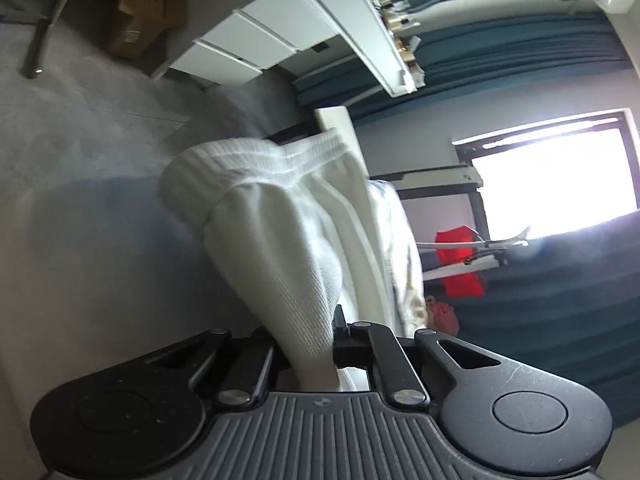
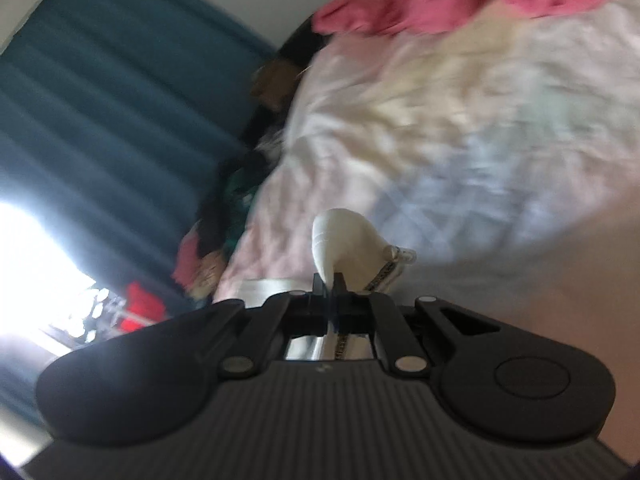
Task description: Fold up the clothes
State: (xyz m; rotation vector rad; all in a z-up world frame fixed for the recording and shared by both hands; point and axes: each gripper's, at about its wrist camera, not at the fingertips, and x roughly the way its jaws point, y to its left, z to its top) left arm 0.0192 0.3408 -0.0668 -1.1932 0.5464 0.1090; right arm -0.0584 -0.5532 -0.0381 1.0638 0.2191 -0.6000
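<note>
My left gripper [image 1: 316, 344] is shut on a white knit garment [image 1: 280, 216] with a ribbed elastic band; the cloth bunches and hangs in front of the camera, held up in the air. My right gripper [image 2: 329, 280] is shut on a small fold of the same white garment [image 2: 340, 244], with a patterned drawstring [image 2: 384, 272] hanging beside it. The right wrist view is blurred and tilted, above a bed.
A pale patchwork bedspread [image 2: 460, 120] with a pink garment [image 2: 440, 4] lies beyond the right gripper. Teal curtains [image 1: 520, 56], a bright window [image 1: 560, 176], white drawers [image 1: 248, 44], a cardboard box [image 1: 144, 12] and red cloth [image 1: 458, 264] surround the area.
</note>
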